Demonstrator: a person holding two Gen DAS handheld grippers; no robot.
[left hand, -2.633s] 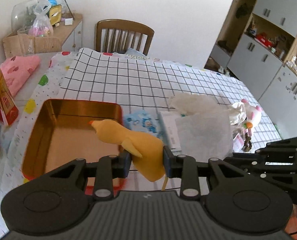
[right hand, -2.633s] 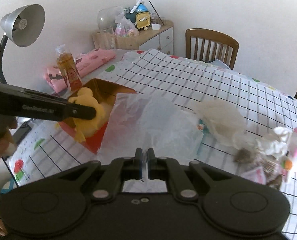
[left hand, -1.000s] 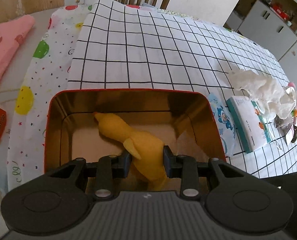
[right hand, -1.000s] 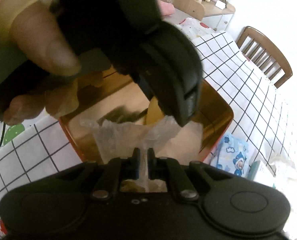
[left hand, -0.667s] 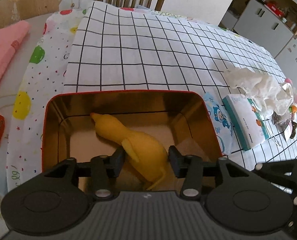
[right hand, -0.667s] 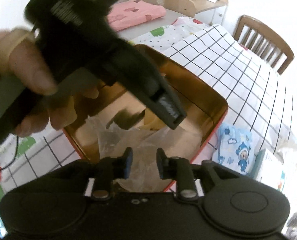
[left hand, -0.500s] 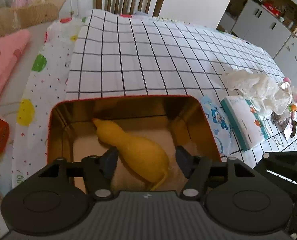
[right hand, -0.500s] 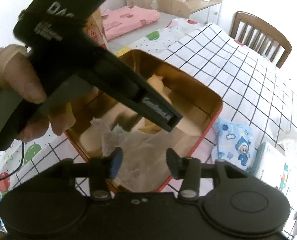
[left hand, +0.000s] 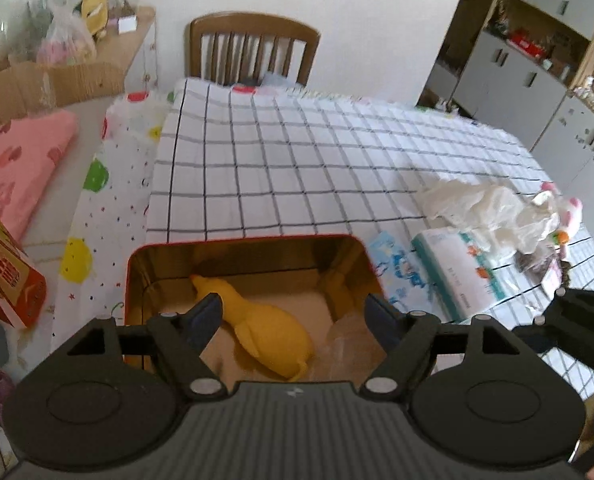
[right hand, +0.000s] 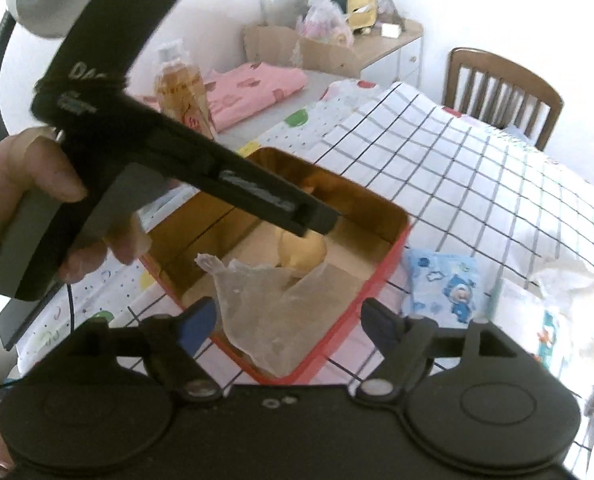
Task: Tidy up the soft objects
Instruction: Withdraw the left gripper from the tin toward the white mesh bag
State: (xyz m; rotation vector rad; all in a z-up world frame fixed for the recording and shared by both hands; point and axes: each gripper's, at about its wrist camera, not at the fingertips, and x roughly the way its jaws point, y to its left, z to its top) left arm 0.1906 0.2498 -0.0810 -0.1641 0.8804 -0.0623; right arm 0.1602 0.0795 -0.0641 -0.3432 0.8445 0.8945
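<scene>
two soft things dropped in the tin, more waiting on the cloth

a table under a white black-checked tablecloth [left hand: 297, 184] filled the room's middle, a wooden slat-back chair [left hand: 253, 52] beyond it. the red-rimmed, gold-lined rectangular tin [left hand: 135, 264] served as landmark. inside it lay the yellow plush duck-like toy [left hand: 265, 332], and a crumpled translucent plastic sheet [right hand: 269, 304] slumped over its near corner. above the tin the left gripper [left hand: 293, 316] and right gripper [right hand: 289, 320] were both spreading, pads clear of everything. right of the tin sat a blue cartoon-print packet [left hand: 397, 268], a tissue pack [left hand: 461, 276] and white crumpled plastic [left hand: 481, 208]. these looked light, limp and slippery; pinching a bunched fold should hold best.
</scene>
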